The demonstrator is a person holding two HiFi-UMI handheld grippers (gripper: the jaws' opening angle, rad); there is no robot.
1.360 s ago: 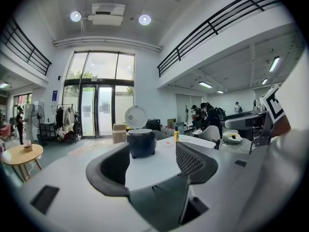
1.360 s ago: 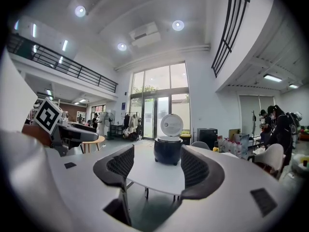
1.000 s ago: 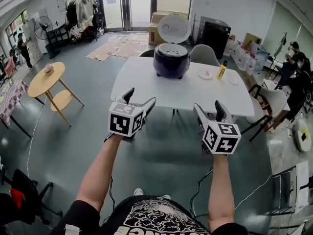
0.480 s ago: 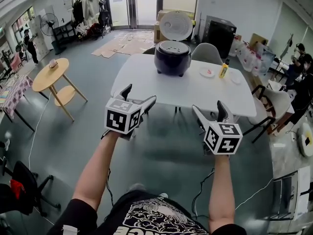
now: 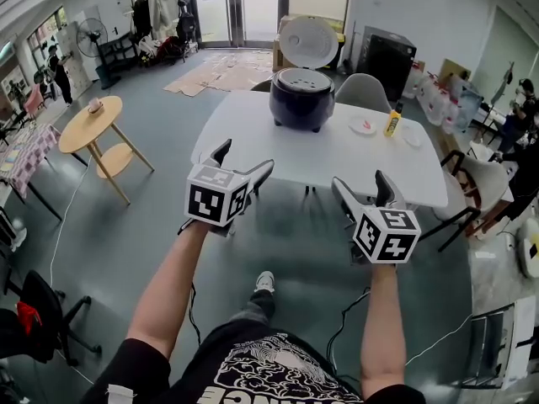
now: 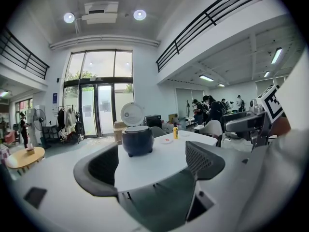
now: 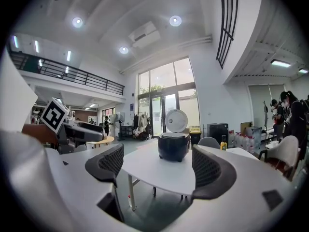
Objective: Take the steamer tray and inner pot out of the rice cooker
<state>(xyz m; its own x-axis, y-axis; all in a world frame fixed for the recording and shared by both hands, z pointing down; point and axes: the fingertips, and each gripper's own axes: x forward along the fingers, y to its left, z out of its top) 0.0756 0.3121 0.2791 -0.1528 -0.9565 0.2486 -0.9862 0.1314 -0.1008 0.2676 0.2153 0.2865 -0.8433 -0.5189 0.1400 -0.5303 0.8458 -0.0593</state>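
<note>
Plainly upright rice cooker (image 5: 301, 106), lid (image 5: 308, 42) tipped back, tray (image 5: 301, 76) seemingly inside

Bright daylight through glass doors (image 5: 253, 7), ceiling lights (image 6: 139, 15) glaring, rice cooker (image 5: 301, 98) sharp, fisheye-bent edges

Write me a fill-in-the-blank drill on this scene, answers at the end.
1. The rice cooker stands on the table with its lid ____.
2. The left gripper and the right gripper each hold ____.
3. In the head view the bottle stands to the cooker's ____.
Missing words: open; nothing; right.
</note>
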